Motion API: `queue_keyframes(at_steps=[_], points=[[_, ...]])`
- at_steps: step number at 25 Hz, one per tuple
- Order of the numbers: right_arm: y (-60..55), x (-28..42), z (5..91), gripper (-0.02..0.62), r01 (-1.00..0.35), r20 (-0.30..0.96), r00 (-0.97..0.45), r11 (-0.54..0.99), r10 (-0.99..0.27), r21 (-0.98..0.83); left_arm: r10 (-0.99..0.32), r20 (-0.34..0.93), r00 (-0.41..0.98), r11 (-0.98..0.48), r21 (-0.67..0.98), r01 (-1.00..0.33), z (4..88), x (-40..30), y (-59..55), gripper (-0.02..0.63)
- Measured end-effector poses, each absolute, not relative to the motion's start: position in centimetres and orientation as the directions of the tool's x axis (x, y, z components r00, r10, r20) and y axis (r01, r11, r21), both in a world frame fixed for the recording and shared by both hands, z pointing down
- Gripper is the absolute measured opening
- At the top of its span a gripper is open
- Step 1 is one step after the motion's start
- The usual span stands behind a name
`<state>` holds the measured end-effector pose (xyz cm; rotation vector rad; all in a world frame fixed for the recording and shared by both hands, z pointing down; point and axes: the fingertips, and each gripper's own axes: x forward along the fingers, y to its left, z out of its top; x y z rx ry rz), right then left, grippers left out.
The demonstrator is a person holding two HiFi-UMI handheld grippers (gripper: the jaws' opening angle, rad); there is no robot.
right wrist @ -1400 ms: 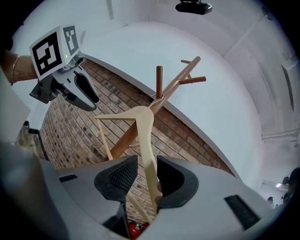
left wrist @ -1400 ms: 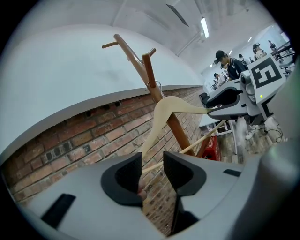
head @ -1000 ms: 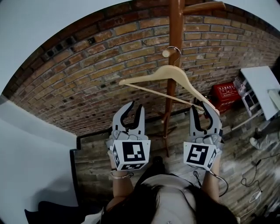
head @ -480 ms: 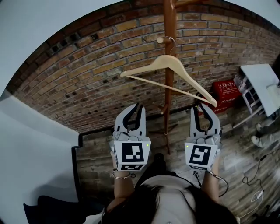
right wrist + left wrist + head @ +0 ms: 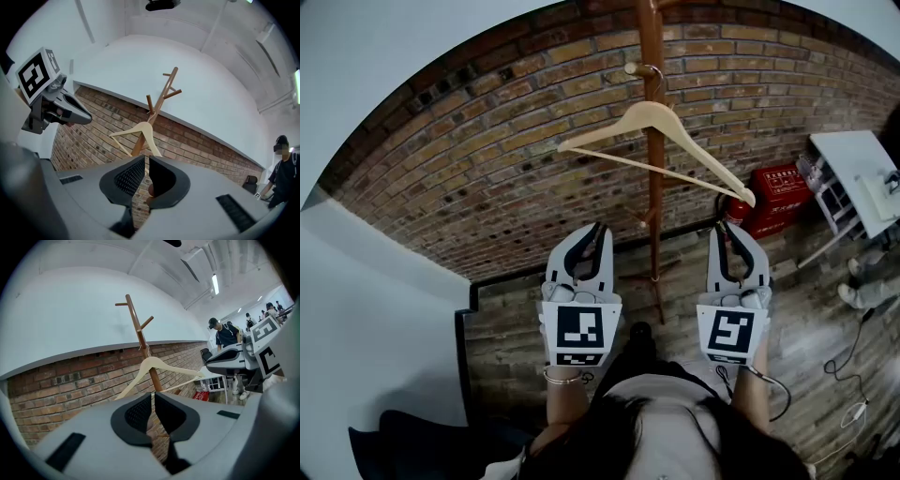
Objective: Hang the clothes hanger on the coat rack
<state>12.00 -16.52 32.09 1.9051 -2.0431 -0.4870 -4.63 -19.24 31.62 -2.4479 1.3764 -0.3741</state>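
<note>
Hanger: the pale wooden hanger (image 5: 609,124) hangs from the rack (image 5: 650,47), its wire hook (image 5: 654,73) over a short peg (image 5: 630,67) on the pole's left side. It tilts, left end higher and right end lower, and its arms cross in front of the pole. Nothing else touches it.

Left gripper: the left gripper (image 5: 593,234) is held level, below and left of the rack and well apart from the hanger. Its jaws are closing. The dark pads stand almost together with only a thin slit between them, and it has hold of nothing.

Right gripper: the right gripper (image 5: 733,232) is held level, below and right of the rack, under the hanger's low end but clear of it. Its jaws are closing too, with a narrow gap left between the pads, and nothing is gripped.

Rack: a brown wooden pole with angled pegs near its top stands close in front of the brick wall (image 5: 487,159), its feet on a plank floor (image 5: 825,337).

Surroundings: a red crate (image 5: 778,187) sits at the wall to the rack's right, with a white table (image 5: 853,155) beyond it. In the left gripper view, a person in dark clothes (image 5: 227,336) stands far off to the rack's right.
</note>
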Motion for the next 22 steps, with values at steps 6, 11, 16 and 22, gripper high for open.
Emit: queue_keyframes(at_steps=[6,11,16,22], points=[[-14.1,12.2,32.5,0.049,-0.913,-0.006,-0.095,0.085,-0.995,0.398,-0.85,0.054,0.525,-0.508,-0.351,-0.787,31.5,-3.6,-16.2,0.025],[-12.1,11.9,32.8,0.046,-0.92,0.002,-0.117,0.109,-0.993,0.376,-0.846,0.044,0.531,-0.514,-0.328,-0.793,31.8,-3.3,-14.0,0.015],[-10.7,11.8,32.8,0.044,-0.929,-0.015,-0.136,0.123,-0.991,0.348,-0.849,0.044,0.527,-0.514,-0.305,-0.802,32.1,-3.1,-12.2,0.011],[-9.3,11.7,33.1,0.043,-0.941,0.0,-0.17,0.162,-0.985,0.297,-0.851,0.036,0.524,-0.511,-0.288,-0.81,31.9,-3.0,-10.8,0.011]])
